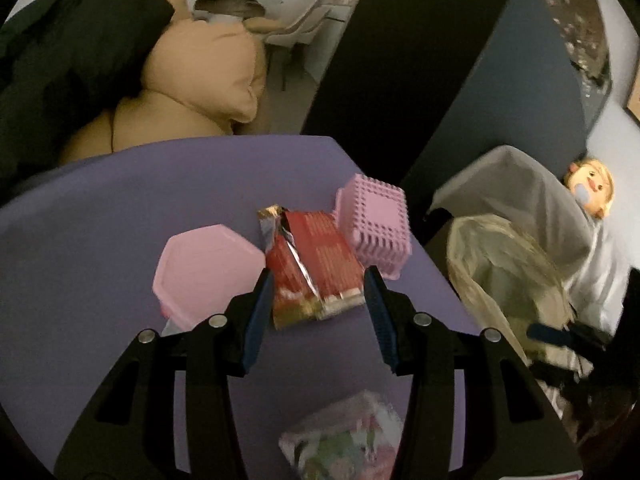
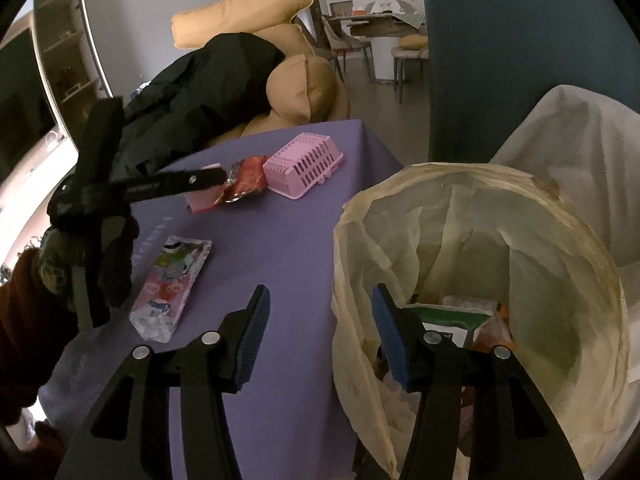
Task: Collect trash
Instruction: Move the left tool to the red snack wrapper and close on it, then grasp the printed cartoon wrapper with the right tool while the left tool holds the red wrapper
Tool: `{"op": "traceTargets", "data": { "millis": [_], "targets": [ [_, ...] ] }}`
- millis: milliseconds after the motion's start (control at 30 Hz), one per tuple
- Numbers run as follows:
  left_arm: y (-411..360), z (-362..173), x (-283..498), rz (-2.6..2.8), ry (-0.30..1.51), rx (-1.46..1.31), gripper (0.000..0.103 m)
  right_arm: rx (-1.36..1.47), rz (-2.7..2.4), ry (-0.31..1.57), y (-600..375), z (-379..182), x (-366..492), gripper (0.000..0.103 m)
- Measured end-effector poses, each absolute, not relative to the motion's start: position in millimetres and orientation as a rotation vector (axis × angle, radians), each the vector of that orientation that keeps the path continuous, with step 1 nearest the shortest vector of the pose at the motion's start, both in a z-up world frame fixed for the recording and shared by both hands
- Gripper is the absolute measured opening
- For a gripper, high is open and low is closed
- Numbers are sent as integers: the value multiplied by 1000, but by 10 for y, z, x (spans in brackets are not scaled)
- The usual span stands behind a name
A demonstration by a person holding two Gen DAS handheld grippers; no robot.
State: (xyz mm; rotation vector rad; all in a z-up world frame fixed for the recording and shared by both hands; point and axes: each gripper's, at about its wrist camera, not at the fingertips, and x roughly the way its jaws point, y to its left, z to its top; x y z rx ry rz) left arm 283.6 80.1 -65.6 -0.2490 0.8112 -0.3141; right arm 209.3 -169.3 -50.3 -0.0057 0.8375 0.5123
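The left claw (image 1: 316, 288) is being held apart around the red foil snack wrapper (image 1: 312, 268) on the purple tabletop (image 1: 100, 220); the right claw (image 2: 318, 312) is being held apart, empty

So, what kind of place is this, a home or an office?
Most likely a home living area. A tan sofa with a black jacket thrown on it stands behind the purple table, and a dining table with chairs shows in the room beyond.

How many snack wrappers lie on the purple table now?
2: a red wrapper beside the pink basket, and a pink wrapper near the table's front. Others may be hidden.
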Motion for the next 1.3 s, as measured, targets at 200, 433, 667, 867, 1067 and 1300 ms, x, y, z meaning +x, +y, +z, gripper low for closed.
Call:
{"op": "traceTargets", "data": {
  "millis": [200, 433, 667, 867, 1067, 1300],
  "targets": [
    [689, -666, 2930, -230, 819, -191, 38, -1, 519, 846, -1659, -534, 2061, 50],
    [735, -689, 2858, -170, 880, -207, 28, -10, 514, 834, -1623, -495, 1962, 50],
    [733, -826, 2882, -191, 917, -309, 28, -25, 486, 825, -1628, -462, 1815, 50],
    [803, -797, 2893, -177, 897, -325, 6, -12, 492, 833, -1638, -430, 1711, 50],
    [1020, -646, 2307, -196, 857, -299, 0, -23, 535, 841, -1451, -453, 1682, 50],
    [1554, -587, 1563, -113, 832, -296, 0, -45, 627, 924, -981, -607, 1755, 50]
  ]
}}
